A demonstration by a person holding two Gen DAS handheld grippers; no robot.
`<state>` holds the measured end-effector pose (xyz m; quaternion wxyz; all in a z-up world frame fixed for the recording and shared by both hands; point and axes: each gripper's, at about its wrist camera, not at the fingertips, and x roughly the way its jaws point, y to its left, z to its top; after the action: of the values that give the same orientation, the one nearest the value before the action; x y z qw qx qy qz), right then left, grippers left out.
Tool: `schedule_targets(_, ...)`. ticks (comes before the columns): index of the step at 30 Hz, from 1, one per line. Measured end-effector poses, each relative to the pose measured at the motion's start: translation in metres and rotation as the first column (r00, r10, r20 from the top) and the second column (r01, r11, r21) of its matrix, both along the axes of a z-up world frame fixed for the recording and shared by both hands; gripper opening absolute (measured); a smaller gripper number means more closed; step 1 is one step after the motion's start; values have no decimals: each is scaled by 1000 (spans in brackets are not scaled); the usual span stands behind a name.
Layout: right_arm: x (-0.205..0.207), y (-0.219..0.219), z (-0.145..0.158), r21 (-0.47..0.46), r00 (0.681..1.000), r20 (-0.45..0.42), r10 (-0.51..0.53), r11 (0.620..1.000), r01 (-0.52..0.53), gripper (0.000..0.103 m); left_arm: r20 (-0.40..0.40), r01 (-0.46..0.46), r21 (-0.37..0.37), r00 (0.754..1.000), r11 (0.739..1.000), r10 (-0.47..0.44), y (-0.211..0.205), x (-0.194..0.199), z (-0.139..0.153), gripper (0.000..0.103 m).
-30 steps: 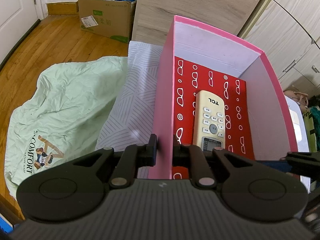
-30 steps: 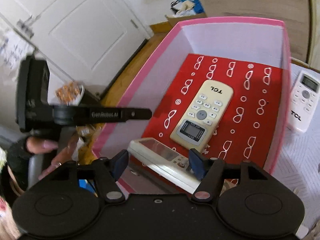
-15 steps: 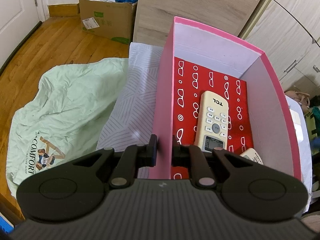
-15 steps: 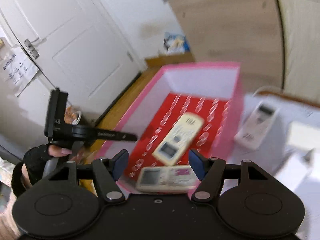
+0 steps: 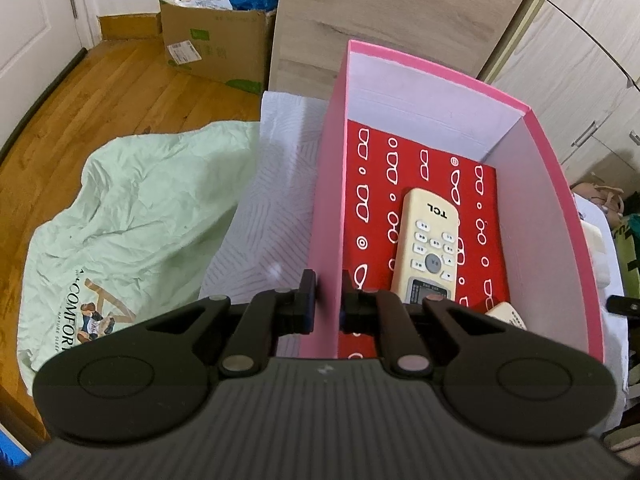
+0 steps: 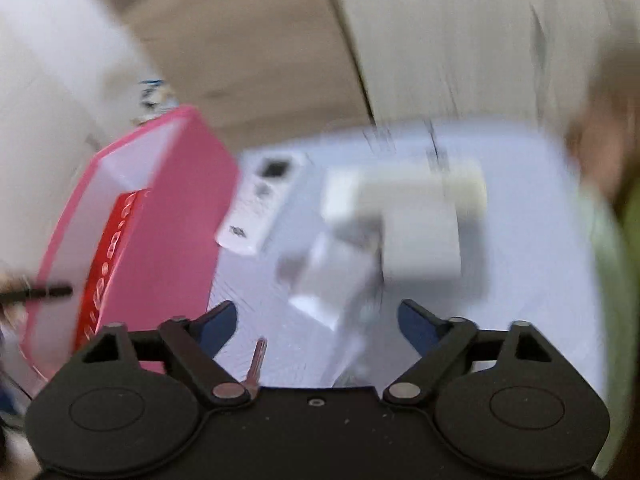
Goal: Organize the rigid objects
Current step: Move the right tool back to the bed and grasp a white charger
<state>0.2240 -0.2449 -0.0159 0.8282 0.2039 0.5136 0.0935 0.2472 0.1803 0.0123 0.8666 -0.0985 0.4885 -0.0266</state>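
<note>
My left gripper (image 5: pixel 326 300) is shut on the left wall of the pink box (image 5: pixel 330 200). Inside the box, on its red patterned floor, lie a cream TCL remote (image 5: pixel 430 246) and a second remote (image 5: pixel 506 316) at the near right corner. My right gripper (image 6: pixel 316 320) is open and empty above the white sheet, to the right of the pink box (image 6: pixel 176 216). A white remote (image 6: pixel 260 204) lies beside the box. Blurred white blocks (image 6: pixel 412 220) lie ahead of the fingers. A key (image 6: pixel 256 364) lies near the left finger.
A pale green quilt (image 5: pixel 132 220) lies left of the box on the striped sheet (image 5: pixel 272 200). A cardboard box (image 5: pixel 216 48) stands on the wood floor behind. A wooden board and cabinets stand at the back. The right wrist view is motion-blurred.
My right gripper released the second remote into the box, pulled out and swung right over the sheet. My left gripper kept its grip on the box wall.
</note>
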Motion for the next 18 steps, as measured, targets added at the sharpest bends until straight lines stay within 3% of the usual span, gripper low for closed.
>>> schedule_targets(7,19,22,-14,10,1000,-23,15,1000,-14,80,3,-2,-3,1000,1000,2,1,-1,1,9)
schedule_targets(11,24,42,-22,-119,1000,-21,-5,993,3,81,6,15,19,1000,1000,-15,-2,-2,2,9)
schedule_targets(14,31,44,-30,-149,998,-15,-57,987,54,83,3,4,0,1000,1000,-4,-1,-1,3,9)
schedule_targets(17,31,58,-31,-274,1000,8,-23,961,25,73,6,8,6,1000,1000,-8,-1,-1,3,9)
schedule_targets(18,29,61,-30,-307,1000,19,-13,951,18,65,8,12,10,1000,1000,-12,-1,-1,3,9)
